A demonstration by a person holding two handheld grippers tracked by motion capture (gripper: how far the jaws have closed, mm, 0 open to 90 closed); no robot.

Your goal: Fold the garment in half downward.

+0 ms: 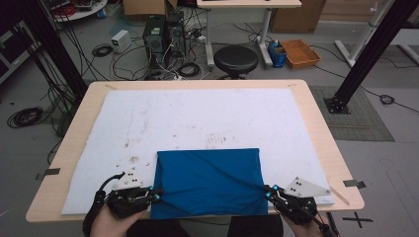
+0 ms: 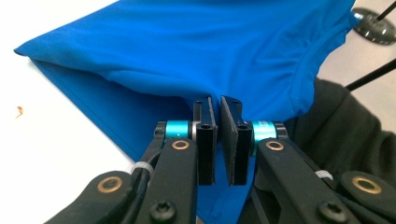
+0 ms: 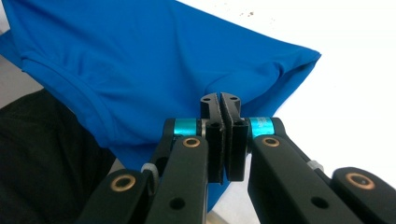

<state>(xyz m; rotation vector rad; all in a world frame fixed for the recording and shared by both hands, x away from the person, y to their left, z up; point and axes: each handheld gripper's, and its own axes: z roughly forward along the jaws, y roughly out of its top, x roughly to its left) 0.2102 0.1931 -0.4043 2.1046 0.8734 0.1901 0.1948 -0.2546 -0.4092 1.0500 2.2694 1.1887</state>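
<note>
A folded blue cloth (image 1: 210, 180) lies on the white mat (image 1: 197, 118) at the table's near edge, its front part hanging over toward the person. My left gripper (image 1: 157, 196) pinches its near left edge, and the fabric pulls into creases toward it. My right gripper (image 1: 267, 190) pinches the near right edge the same way. In the left gripper view the jaws stand almost together on a fold of the blue cloth (image 2: 201, 56), gripper (image 2: 218, 105). In the right gripper view the jaws meet on the blue cloth (image 3: 154, 56), gripper (image 3: 219, 103).
The wooden table (image 1: 321, 143) carries the stained white mat. Beyond the far edge stand a black stool (image 1: 235, 59), computer towers (image 1: 163, 34) with cables, and an orange tray (image 1: 300, 53). Black frame posts (image 1: 365, 54) rise at both sides. The person's dark clothing (image 2: 350, 135) lies under the cloth's overhang.
</note>
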